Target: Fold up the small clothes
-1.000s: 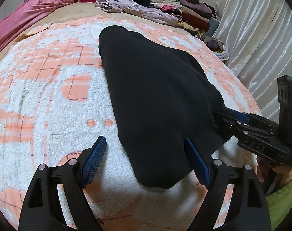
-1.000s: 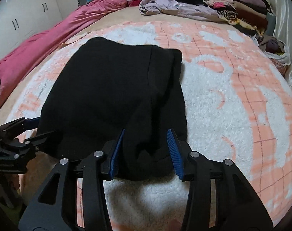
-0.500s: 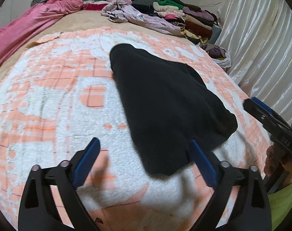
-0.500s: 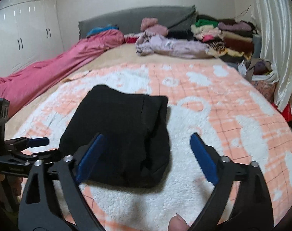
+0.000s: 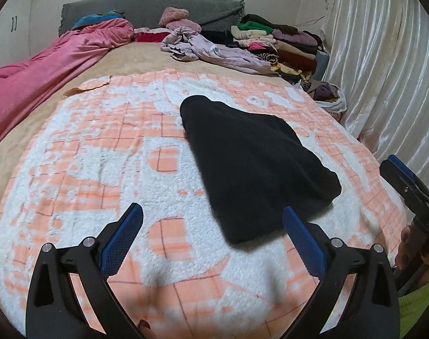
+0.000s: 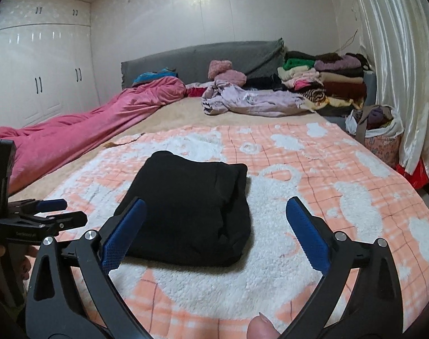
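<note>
Both my left gripper (image 5: 213, 236) and right gripper (image 6: 214, 231) are wide open, having just let go, holding nothing. The black cloth (image 6: 192, 209) looks folded, I think; next I lift clear without snagging it.

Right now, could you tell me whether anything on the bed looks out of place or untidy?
The folded black garment lies neat on the orange-and-white blanket. What stands out is the lilac garment near the headboard: it is crumpled and spread out loose, beside the stack of folded clothes.
</note>
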Action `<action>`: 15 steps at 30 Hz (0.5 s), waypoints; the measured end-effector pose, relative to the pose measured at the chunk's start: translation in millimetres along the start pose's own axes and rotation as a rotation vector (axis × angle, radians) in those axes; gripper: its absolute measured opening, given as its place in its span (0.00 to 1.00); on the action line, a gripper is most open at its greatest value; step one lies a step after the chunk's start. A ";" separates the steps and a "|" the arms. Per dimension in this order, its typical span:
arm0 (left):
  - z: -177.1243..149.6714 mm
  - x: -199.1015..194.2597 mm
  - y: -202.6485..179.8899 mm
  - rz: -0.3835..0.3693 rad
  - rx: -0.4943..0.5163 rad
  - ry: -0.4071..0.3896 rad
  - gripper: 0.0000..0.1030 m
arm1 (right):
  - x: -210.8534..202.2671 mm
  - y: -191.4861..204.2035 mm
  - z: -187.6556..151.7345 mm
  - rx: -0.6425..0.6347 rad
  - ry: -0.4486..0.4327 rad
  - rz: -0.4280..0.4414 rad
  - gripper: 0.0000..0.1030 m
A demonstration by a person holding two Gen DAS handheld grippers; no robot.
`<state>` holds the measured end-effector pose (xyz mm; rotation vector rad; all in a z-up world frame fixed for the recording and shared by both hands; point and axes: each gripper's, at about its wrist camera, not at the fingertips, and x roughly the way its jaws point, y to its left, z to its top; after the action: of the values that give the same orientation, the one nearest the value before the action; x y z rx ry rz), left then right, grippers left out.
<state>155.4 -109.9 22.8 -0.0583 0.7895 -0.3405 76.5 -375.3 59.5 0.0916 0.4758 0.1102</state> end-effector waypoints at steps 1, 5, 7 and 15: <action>-1.4 -1.9 0.0 0.003 0.001 -0.001 0.96 | -3.3 1.0 -1.9 -0.004 -0.006 -0.002 0.91; -12.0 -11.6 0.3 0.016 0.012 -0.007 0.96 | -14.0 5.6 -8.6 -0.004 -0.015 -0.014 0.91; -18.2 -15.6 -0.6 0.019 0.021 -0.008 0.96 | -17.4 7.5 -12.3 -0.001 -0.016 -0.016 0.91; -40.4 -22.1 5.6 0.031 0.027 0.019 0.96 | -34.3 19.1 -30.4 0.005 0.020 -0.031 0.91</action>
<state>114.1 -94.5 8.4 -0.0177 0.8041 -0.3224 30.6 -358.8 50.3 0.0880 0.4975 0.0794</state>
